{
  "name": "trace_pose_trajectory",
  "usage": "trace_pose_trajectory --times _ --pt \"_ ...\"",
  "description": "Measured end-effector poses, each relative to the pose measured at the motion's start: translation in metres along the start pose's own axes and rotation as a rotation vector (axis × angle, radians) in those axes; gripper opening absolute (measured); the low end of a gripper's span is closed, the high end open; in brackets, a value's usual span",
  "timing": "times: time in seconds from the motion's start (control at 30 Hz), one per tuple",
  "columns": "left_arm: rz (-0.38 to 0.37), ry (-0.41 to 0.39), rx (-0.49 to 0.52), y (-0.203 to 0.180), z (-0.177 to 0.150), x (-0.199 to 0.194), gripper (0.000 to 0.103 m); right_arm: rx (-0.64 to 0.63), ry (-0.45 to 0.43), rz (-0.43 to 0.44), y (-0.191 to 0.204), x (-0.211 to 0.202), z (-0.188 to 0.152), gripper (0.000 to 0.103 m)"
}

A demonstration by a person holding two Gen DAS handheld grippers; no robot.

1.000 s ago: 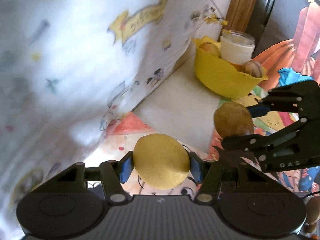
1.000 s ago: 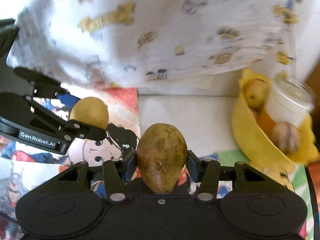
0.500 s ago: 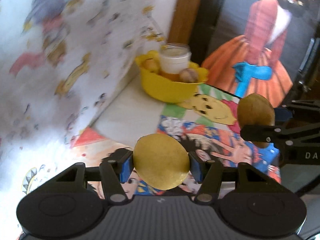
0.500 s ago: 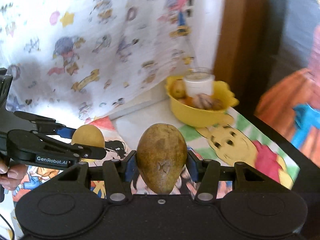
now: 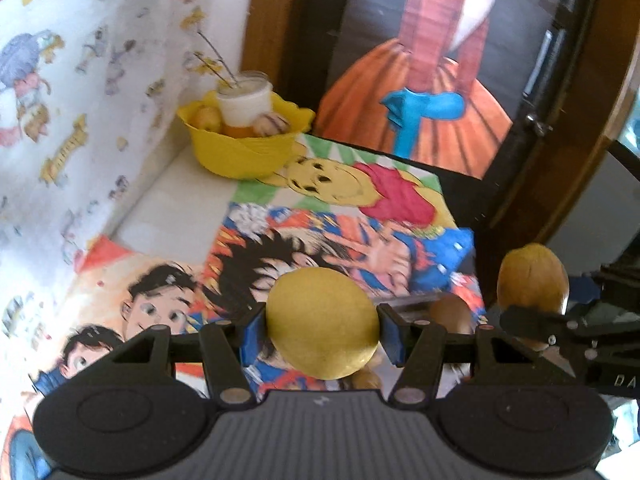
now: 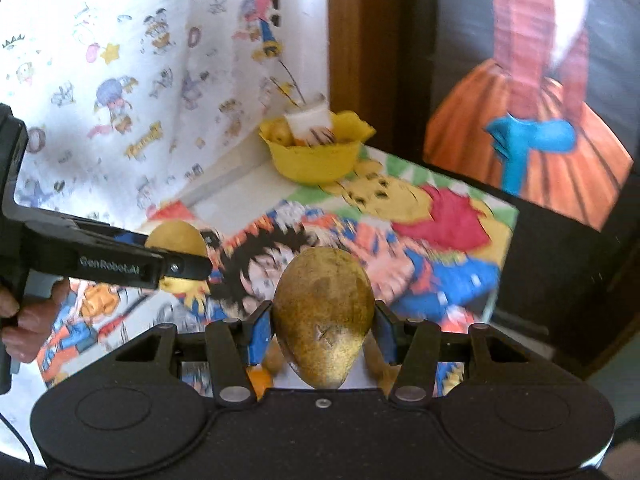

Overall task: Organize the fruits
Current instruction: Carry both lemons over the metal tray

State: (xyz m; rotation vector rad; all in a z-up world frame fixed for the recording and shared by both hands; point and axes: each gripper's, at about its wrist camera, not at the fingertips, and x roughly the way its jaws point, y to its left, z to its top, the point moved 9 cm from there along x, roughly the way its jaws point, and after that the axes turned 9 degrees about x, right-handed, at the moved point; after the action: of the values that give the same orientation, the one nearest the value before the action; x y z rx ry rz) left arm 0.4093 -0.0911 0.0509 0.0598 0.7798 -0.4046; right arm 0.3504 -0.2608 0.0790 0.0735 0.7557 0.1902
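Note:
My left gripper (image 5: 322, 328) is shut on a round yellow fruit (image 5: 322, 322), held above the cartoon-printed table cover. My right gripper (image 6: 322, 332) is shut on a brown-green egg-shaped fruit (image 6: 324, 316). That fruit also shows at the right of the left wrist view (image 5: 532, 276), and the yellow fruit shows at the left of the right wrist view (image 6: 176, 238). A yellow bowl (image 5: 240, 152) with several fruits and a white jar (image 5: 245, 100) stands in the far corner, well ahead of both grippers; it also shows in the right wrist view (image 6: 316, 158).
A cartoon-printed sheet (image 5: 80, 112) hangs along the left. A wooden frame (image 5: 268, 20) and a dark panel with a painted orange dress (image 5: 420, 104) stand behind the table. More fruit (image 5: 450, 314) lies low between the grippers. The table's right edge (image 5: 464, 220) drops off.
Both grippers have pulled back and up from the bowl, fruits still held. The bowl now looks smaller and farther, and more of the table cover shows.

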Motion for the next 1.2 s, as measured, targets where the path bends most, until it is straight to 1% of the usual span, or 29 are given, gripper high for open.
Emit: trace_pose_trajectory --times 0.17,0.33,0.47,0.57,0.7,0.83,0.93,1.03,1.2 --pt "-0.054 0.022 0.023 -0.023 -0.031 -0.009 0.062 0.075 0.025 -0.053 -0.011 -0.017 -0.040 0.053" --pt "-0.110 0.072 0.068 -0.045 -0.068 -0.013 0.062 0.136 0.064 -0.077 -0.011 -0.025 -0.081 0.053" --pt "-0.148 0.112 0.103 -0.058 -0.093 -0.014 0.062 0.173 0.088 -0.090 -0.010 -0.028 -0.105 0.053" --pt "-0.162 0.147 0.128 -0.067 -0.109 -0.011 0.062 0.190 0.109 -0.106 -0.011 -0.027 -0.121 0.053" --pt "-0.166 0.192 0.136 -0.076 -0.126 -0.004 0.062 0.186 0.137 -0.124 -0.017 -0.023 -0.137 0.054" --pt "-0.159 0.226 0.138 -0.084 -0.137 0.005 0.062 0.170 0.177 -0.117 -0.025 -0.014 -0.151 0.054" --pt "-0.142 0.245 0.126 -0.090 -0.143 0.012 0.062 0.150 0.190 -0.104 -0.029 -0.008 -0.156 0.054" --pt "-0.109 0.229 0.144 -0.095 -0.143 0.013 0.062 0.146 0.205 -0.084 -0.033 0.000 -0.157 0.054" --pt "-0.078 0.231 0.113 -0.099 -0.141 0.017 0.062 0.120 0.213 -0.049 -0.033 0.007 -0.156 0.054"
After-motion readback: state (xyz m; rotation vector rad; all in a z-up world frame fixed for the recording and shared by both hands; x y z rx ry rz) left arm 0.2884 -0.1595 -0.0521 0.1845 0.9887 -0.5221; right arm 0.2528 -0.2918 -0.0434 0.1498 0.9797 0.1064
